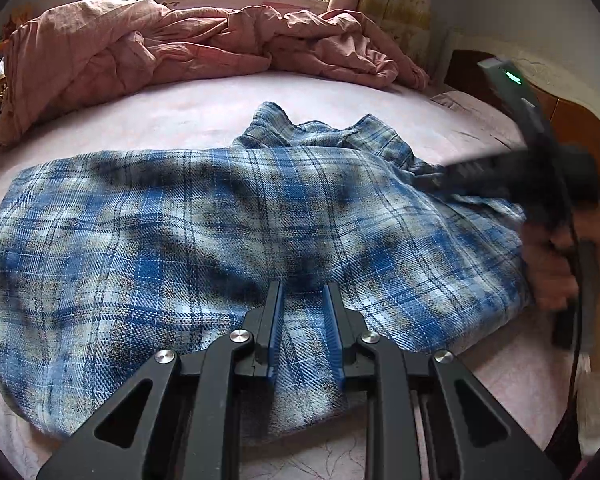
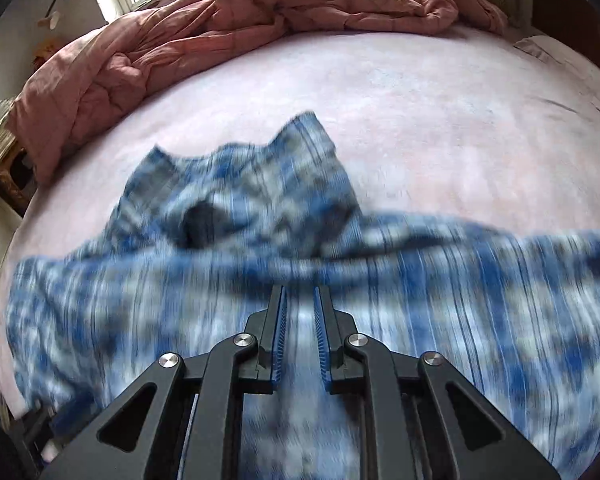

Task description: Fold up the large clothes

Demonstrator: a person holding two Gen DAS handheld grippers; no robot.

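Plaid shirt (image 1: 228, 232) lies mid-bed on the pink sheet (image 1: 180, 108), folded roughly in half lengthwise, collar (image 1: 276, 124) far, near edge bunched, right side rumpled. Judging by that: first fold in, cross folds and smoothing left. Left tongs (image 1: 300, 300) slightly apart, cloth between the blades; pinched or not, can't tell. Right tongs (image 2: 300, 300) narrowly apart over blurred fabric, grip unclear. Crumpled pink duvet (image 1: 140, 52) far side.

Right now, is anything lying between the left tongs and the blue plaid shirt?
Nothing visible. The left tongs sit directly over the blue plaid flannel shirt, with only bare cloth beneath; the crumpled pink quilt lies far behind.
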